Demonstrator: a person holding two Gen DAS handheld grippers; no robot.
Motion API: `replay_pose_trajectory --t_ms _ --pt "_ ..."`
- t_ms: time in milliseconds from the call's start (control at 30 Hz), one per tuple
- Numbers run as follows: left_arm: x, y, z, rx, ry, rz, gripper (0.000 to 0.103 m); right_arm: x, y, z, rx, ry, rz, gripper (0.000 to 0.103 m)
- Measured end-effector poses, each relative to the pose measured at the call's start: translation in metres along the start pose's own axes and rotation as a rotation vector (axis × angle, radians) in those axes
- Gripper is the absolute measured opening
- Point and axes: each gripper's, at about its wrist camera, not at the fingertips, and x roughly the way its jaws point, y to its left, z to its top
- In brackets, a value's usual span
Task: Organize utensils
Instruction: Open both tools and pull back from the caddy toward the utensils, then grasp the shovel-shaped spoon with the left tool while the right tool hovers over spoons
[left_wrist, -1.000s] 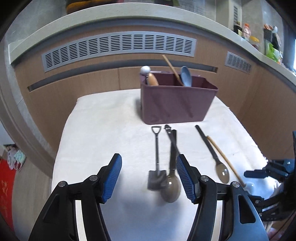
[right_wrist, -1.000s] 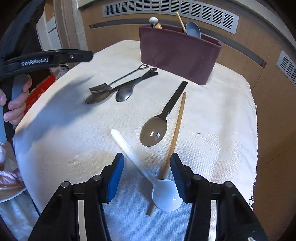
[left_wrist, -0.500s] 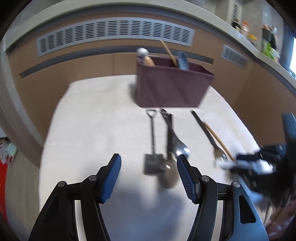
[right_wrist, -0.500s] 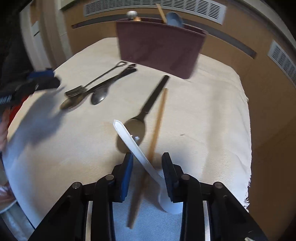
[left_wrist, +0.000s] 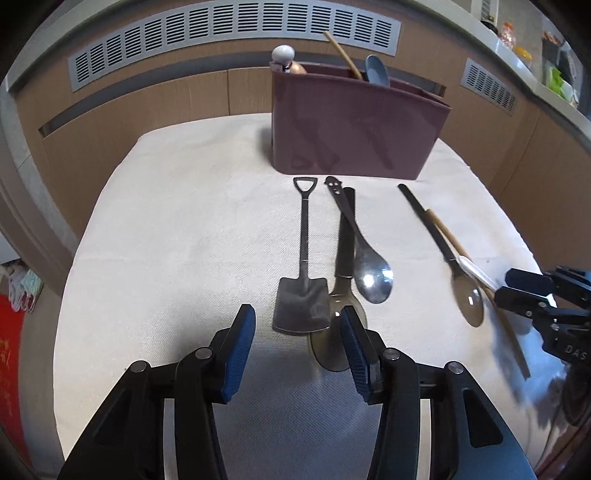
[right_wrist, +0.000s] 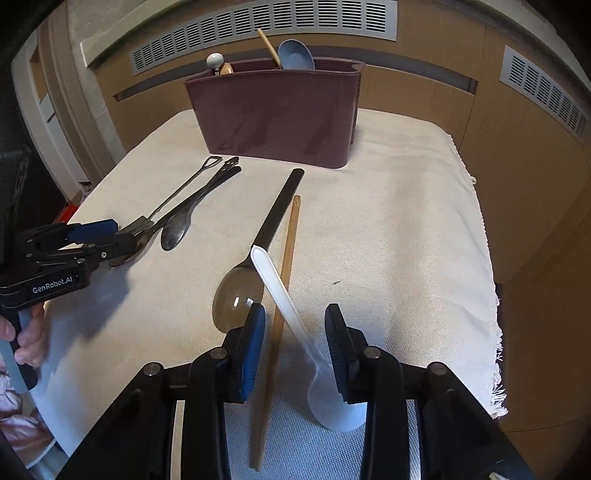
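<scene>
A maroon utensil holder (left_wrist: 354, 125) (right_wrist: 277, 114) stands at the back of the table with a blue spoon, a wooden stick and a knobbed tool in it. My left gripper (left_wrist: 297, 341) is open, low over the shovel-shaped spoon (left_wrist: 303, 291) and a dark ladle spoon (left_wrist: 338, 332); a steel spoon (left_wrist: 369, 273) lies beside them. My right gripper (right_wrist: 295, 343) is open around the white plastic spoon (right_wrist: 284, 295), whose handle tilts up off the cloth. A wooden chopstick (right_wrist: 284, 273) and a dark translucent spoon (right_wrist: 243, 288) lie beside it.
A cream cloth (right_wrist: 388, 240) covers the table, with a fringed edge on the right (right_wrist: 495, 350). Wooden panels with vents stand behind. The left gripper shows in the right wrist view (right_wrist: 92, 236); the right gripper shows in the left wrist view (left_wrist: 524, 291).
My right gripper closed in on the white spoon, tilted its handle up, then widened again. My left gripper moved forward and lower over the shovel spoon and ladle.
</scene>
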Motion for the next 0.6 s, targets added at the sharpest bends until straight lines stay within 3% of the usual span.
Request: replay_pose_trajectory --t_ms 233,300,400,600 --pt "0.005 0.003 0.002 -0.021 -0.018 -0.003 0.04 -0.001 -0.002 0.0 0.018 -0.005 -0.009 0.042" --pt "0.005 0.003 0.002 -0.018 -0.029 0.004 0.034 -0.002 -0.002 0.001 0.022 -0.008 -0.013 0.043" --pt "0.001 0.003 0.002 -0.012 -0.055 0.012 0.034 -0.004 0.0 0.002 0.02 -0.017 -0.025 0.045" --pt "-0.034 0.012 0.012 -0.003 -0.174 0.043 0.034 -0.007 0.003 0.01 0.006 -0.032 -0.046 0.047"
